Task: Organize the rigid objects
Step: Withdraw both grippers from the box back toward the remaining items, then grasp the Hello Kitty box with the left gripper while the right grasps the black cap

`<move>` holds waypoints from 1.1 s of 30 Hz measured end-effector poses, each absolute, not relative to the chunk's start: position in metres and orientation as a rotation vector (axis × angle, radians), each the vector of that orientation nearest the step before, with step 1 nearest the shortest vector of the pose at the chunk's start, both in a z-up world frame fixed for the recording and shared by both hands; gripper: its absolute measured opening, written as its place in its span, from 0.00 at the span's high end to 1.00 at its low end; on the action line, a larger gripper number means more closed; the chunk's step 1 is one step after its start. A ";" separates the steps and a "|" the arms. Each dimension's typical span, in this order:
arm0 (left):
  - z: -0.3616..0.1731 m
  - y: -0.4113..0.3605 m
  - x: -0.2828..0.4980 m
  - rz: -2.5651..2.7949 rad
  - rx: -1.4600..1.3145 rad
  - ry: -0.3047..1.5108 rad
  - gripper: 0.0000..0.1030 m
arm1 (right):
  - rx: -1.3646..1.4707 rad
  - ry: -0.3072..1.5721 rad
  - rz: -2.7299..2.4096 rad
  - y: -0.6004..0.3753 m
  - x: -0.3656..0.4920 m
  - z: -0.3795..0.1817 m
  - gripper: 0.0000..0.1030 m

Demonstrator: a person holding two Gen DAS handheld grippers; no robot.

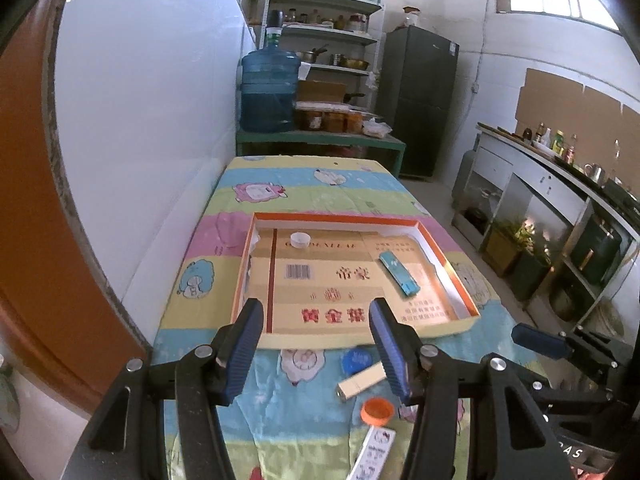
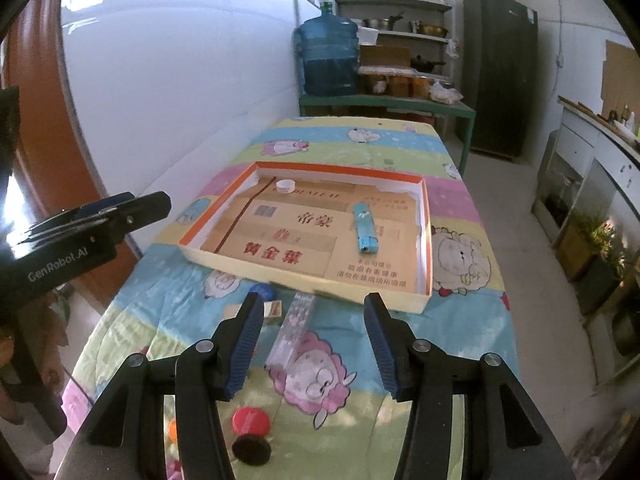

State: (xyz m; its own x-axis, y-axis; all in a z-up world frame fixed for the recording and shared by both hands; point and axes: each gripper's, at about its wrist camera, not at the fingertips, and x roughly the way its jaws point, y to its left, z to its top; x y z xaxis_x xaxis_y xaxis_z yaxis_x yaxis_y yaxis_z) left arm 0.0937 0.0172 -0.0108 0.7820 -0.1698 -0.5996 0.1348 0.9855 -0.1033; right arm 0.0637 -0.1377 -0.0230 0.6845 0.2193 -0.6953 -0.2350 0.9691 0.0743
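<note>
An orange-rimmed cardboard tray (image 1: pixel 448 264) (image 2: pixel 428 240) lies on the cartoon cloth. Inside it are a white cap (image 1: pixel 300 239) (image 2: pixel 285 186) and a teal lighter (image 1: pixel 399 273) (image 2: pixel 365 229). In front of the tray lie a blue cap (image 1: pixel 356 360) (image 2: pixel 262 291), a small beige box (image 1: pixel 360 381), an orange cap (image 1: pixel 376 410), a white patterned stick (image 1: pixel 372 456) and a clear patterned case (image 2: pixel 292 330). A red cap (image 2: pixel 250 421) and a black cap (image 2: pixel 251 449) lie nearest. My left gripper (image 1: pixel 316 320) is open above the tray's near edge. My right gripper (image 2: pixel 312 312) is open over the clear case.
A white wall panel (image 1: pixel 160 120) runs along the table's left side. Behind the table a green bench (image 1: pixel 320 140) holds a blue water jug (image 1: pixel 270 88) and jars. A dark fridge (image 1: pixel 420 100) and a counter (image 1: pixel 560 184) stand at the right.
</note>
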 end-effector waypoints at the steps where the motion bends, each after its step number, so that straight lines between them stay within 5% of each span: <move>1: -0.011 0.017 0.090 -0.171 -0.055 0.653 0.47 | -0.022 0.775 0.254 -0.137 0.060 -0.023 0.48; 33: -0.072 0.003 0.037 -0.303 -0.020 0.775 0.47 | -0.052 0.878 0.308 -0.110 -0.005 -0.081 0.48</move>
State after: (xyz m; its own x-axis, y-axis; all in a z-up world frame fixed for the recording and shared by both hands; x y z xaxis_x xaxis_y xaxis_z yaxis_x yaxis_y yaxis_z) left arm 0.0373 0.0029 -0.0721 0.6735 -0.2769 -0.6853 0.2620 0.9564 -0.1290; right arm -0.0049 -0.1105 -0.0812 0.5976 0.2439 -0.7638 -0.2863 0.9547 0.0809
